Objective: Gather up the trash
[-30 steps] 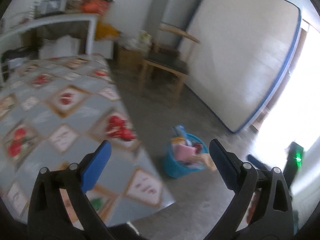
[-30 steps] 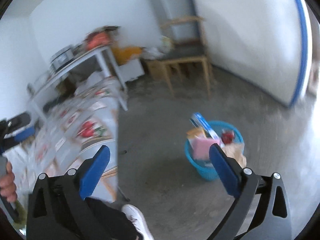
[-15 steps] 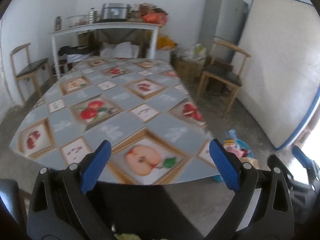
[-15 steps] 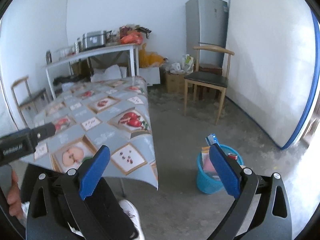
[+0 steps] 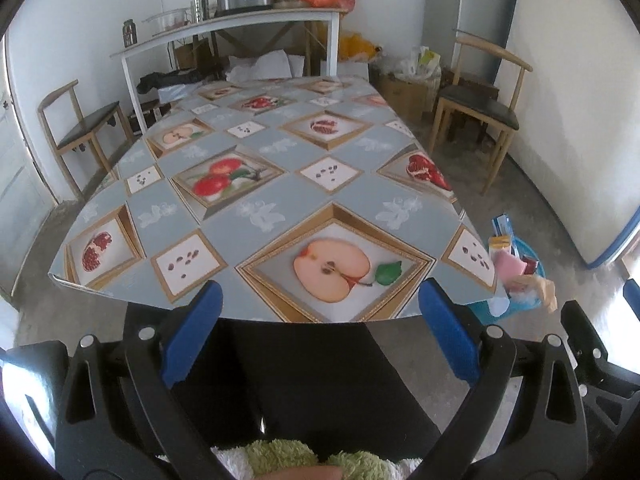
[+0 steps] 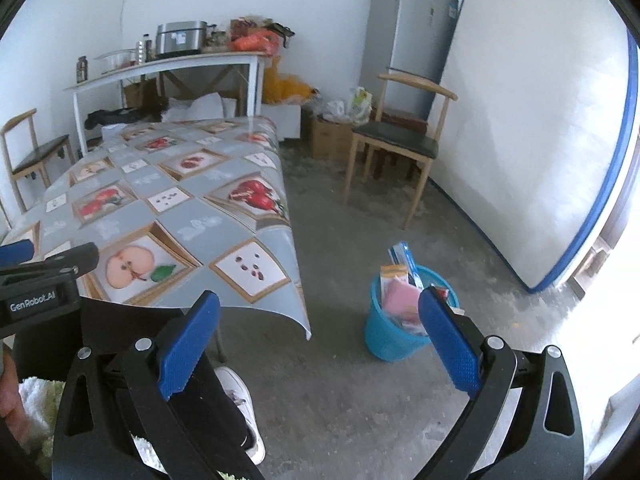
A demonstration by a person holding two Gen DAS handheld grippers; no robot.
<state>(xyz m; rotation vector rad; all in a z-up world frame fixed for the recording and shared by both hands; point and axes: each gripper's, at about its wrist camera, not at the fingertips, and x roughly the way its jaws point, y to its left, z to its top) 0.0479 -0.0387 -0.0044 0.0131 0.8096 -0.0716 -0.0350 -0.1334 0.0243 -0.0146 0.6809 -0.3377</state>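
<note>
Since half a second ago both cameras have drawn slightly closer to the tabletop (image 5: 280, 216), whose glossy vinyl cloth of grey diamonds and framed fruit prints now fills more of the left wrist view. The left claw (image 5: 320, 336) stands with its ribbed blue pads wide apart, holding nothing, over the near tabletop edge and a dark trouser leg (image 5: 320, 380). The right claw (image 6: 316, 344) is likewise spread and empty, above the rough grey concrete floor (image 6: 340, 240). Left wrist view: the round blue plastic trash bucket (image 5: 516, 304) is half hidden behind the tabletop corner, showing only its rim and protruding packets. Right wrist view: the same bucket (image 6: 386, 336) appears nearly whole, standing on the floor just beside the drooping cloth corner, stuffed with a pink sponge-like slab (image 6: 396, 298) and a blue-and-white carton (image 6: 402, 254); this view alone shows a white shoe (image 6: 240, 400), the tall grey refrigerator (image 6: 408, 36) and the upright white mattress with blue piping (image 6: 532, 128). A wooden chair with a dark padded seat (image 6: 396, 140) stands between.
</note>
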